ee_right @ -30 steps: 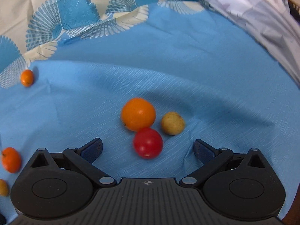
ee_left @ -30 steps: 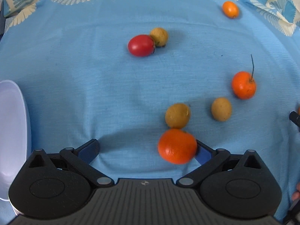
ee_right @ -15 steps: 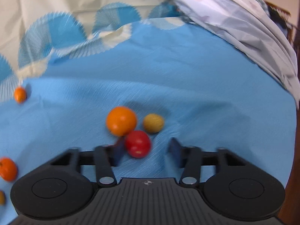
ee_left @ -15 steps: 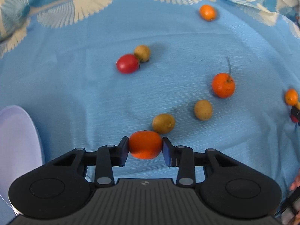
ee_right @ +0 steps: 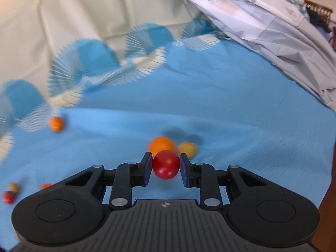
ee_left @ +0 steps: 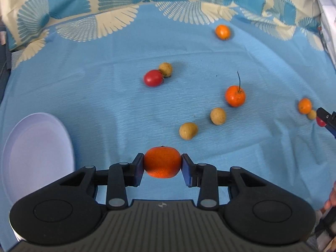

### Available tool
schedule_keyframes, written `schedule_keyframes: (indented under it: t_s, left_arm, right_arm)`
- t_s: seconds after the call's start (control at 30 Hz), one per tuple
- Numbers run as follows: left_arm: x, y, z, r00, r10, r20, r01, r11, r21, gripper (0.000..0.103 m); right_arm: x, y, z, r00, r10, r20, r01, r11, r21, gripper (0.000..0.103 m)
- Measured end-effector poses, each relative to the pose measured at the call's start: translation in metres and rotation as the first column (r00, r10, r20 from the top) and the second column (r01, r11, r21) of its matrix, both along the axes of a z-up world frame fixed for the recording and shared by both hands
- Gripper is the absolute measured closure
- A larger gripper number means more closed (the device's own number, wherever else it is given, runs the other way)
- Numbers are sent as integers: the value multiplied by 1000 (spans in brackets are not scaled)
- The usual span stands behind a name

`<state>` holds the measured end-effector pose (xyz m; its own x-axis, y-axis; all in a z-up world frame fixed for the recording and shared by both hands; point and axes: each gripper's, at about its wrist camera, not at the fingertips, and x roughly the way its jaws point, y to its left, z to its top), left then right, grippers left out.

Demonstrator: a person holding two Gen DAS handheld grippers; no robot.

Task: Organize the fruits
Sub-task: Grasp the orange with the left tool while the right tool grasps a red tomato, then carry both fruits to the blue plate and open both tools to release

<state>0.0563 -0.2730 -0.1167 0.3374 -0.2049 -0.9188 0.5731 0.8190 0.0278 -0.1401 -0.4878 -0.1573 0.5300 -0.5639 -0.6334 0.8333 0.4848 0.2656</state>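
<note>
My left gripper [ee_left: 162,166] is shut on an orange mandarin [ee_left: 162,162] and holds it above the blue cloth. My right gripper [ee_right: 166,164] is shut on a red tomato [ee_right: 166,164], lifted off the cloth; its tip also shows at the right edge of the left wrist view [ee_left: 324,118]. A white plate [ee_left: 31,153] lies at the left. Loose on the cloth are a red tomato [ee_left: 153,78], brown longans [ee_left: 188,130] [ee_left: 218,116] [ee_left: 166,69], and oranges [ee_left: 235,96] [ee_left: 222,32].
Behind my right gripper lie an orange [ee_right: 161,145] and a longan [ee_right: 187,149]. A small orange [ee_right: 55,123] sits far left. Crumpled pale cloth [ee_right: 273,33] rises at the right. The patterned cloth border [ee_left: 105,6] runs along the back.
Both grippers went from open to shut: the left on the mandarin, the right on the tomato. Both have since lifted and pulled back with their fruit.
</note>
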Motion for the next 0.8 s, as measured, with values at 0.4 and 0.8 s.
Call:
schedule_keyframes:
  t_s: [0.4,0.8]
  left_arm:
    - [-41,116,80,989,147,29,-145,988,-57,61]
    - [-85,257,124,948,303,101,-285,945,-162,61]
  right_arm:
    - [-1,158,96,882,429,194,-435,900,-13,73]
    - [-10,289,139,742,656,137,-657,753,-48,73]
